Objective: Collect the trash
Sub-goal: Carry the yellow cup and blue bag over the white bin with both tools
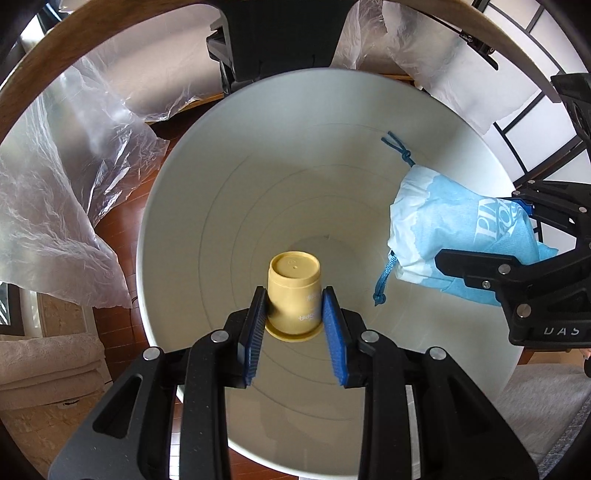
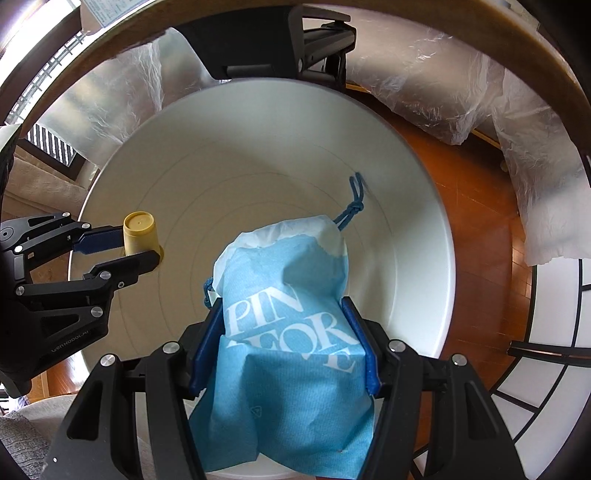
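Note:
My left gripper point(image 1: 294, 299) is shut on a small yellow cup point(image 1: 294, 291), held bottom-forward over the open mouth of a white bin point(image 1: 177, 177). The cup also shows in the right wrist view point(image 2: 140, 236), with the left gripper point(image 2: 138, 245) around it. My right gripper point(image 2: 284, 325) is shut on a crumpled light blue paper bag point(image 2: 288, 314) with white lettering and a blue cord, held over the same bin point(image 2: 424, 206). In the left wrist view the bag point(image 1: 443, 225) and right gripper point(image 1: 487, 236) are at the right. The bin looks empty inside.
Clear plastic sheeting point(image 1: 62, 184) lies to the left and behind the bin on a brown wood floor point(image 2: 476, 206). A black stand point(image 1: 280, 33) rises behind the bin. A curved wooden edge point(image 1: 48, 66) arcs overhead. A beige cushion point(image 1: 44, 362) sits at lower left.

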